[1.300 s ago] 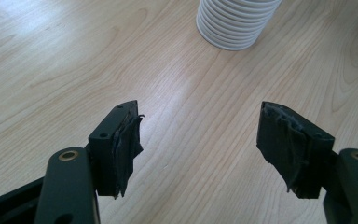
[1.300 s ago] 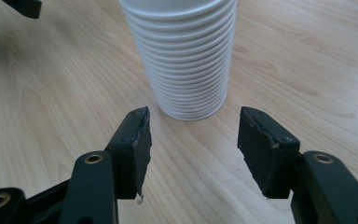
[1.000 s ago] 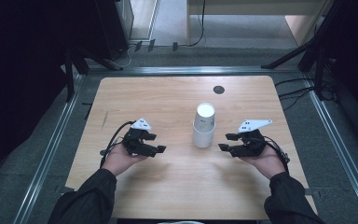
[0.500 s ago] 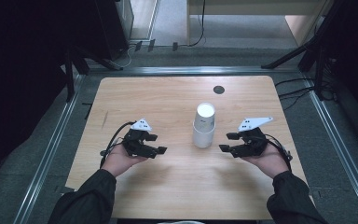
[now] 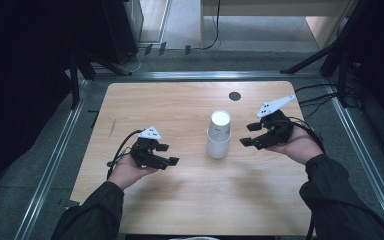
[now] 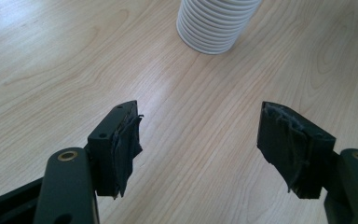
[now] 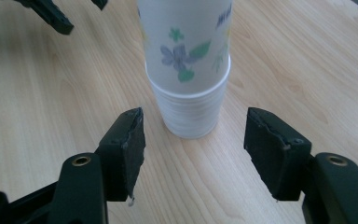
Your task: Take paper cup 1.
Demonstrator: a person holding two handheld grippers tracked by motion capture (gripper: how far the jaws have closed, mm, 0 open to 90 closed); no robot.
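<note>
1. I hold my left hand-held gripper (image 5: 166,155) low over the near left part of the bench (image 5: 150,105). Its jaws are wide apart and hold nothing.
2. I hold my right hand-held gripper (image 5: 250,135) to the right of the stack of paper cups (image 5: 218,134). Its jaws are wide apart too, and they point at the stack without touching it.
3. The stack of paper cups stands upright near the middle of the bench, between my two grippers. It is near my right gripper and a bit farther from my left one.
4. There is bare wood all around the stack. The back half of the bench and the near edge by my sleeves are open too.
5. The bench has a metal rail (image 5: 55,160) along its sides, with grey floor past it.
6. The cups sit one inside the other. The lower ones show as many white rims (image 7: 193,114), and the top cup (image 7: 186,37) has small flowers and green leaves painted on it.
7. From above, the top cup looks white inside. I cannot tell if there is anything in it.
8. A small dark round hole (image 5: 235,96) sits in the bench behind the stack, well apart from it.
9. In my right gripper view, the tips of my left gripper show far off past the cups.
10. Nothing stands between either gripper and the stack.
</note>
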